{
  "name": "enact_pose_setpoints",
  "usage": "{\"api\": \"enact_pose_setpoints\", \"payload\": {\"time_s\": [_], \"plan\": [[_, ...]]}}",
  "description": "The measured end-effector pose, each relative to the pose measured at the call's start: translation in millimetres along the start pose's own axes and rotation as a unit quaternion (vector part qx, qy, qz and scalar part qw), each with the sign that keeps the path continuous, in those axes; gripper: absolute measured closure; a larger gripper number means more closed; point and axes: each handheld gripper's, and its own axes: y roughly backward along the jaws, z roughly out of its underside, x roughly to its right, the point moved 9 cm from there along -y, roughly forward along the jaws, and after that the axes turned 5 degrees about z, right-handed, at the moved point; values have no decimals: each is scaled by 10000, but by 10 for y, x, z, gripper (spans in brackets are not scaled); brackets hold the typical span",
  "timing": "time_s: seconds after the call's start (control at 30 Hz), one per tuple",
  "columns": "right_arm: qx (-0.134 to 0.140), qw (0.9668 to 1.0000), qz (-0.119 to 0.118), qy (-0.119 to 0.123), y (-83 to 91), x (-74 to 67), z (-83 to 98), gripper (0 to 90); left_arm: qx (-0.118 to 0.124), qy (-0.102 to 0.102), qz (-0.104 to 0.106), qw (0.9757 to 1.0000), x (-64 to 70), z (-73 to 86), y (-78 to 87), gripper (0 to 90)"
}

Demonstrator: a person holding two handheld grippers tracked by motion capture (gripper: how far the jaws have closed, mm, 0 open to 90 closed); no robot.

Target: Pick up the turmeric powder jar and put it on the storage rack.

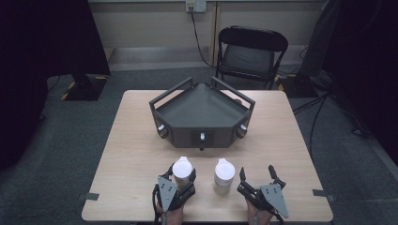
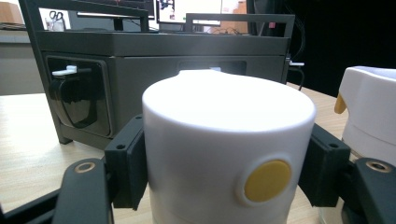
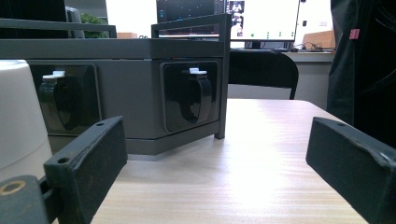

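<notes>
With the left gripper point(image 1: 184, 180) clamped around one white bottle point(image 2: 227, 154) at the table's near edge and the right gripper point(image 1: 257, 174) spread empty beside the other bottle point(image 1: 224, 175), I'd lift straight, keeping it upright.

Black folding chair point(image 1: 251, 54) on grey carpet point(image 1: 70, 136)

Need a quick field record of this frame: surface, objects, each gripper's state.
surface: wooden table
fixture: grey angular box with railings, far centre of table
left bottle: white-capped bottle, yellow dot on the cap, between the left jaws
right bottle: second white-capped bottle, standing free between the grippers
left gripper: shut on the left bottle's cap
right gripper: open, empty, right of the second bottle
background: black folding chair behind the table
</notes>
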Motion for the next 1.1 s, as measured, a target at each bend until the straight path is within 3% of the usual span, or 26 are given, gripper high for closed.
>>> {"api": "enact_pose_setpoints", "payload": {"time_s": [0.87,0.93,1.1], "plan": [[-6,10000,0,0,-1,0,-1,41,7,-26,92,10000,-31,-107,40,305],[-4,10000,-1,-1,-1,1,-1,41,2,87,138,9999,-45,-122,56,305],[-7,10000,0,-2,-1,1,-1,41,26,55,150,9999,-62,-175,60,305]]}}
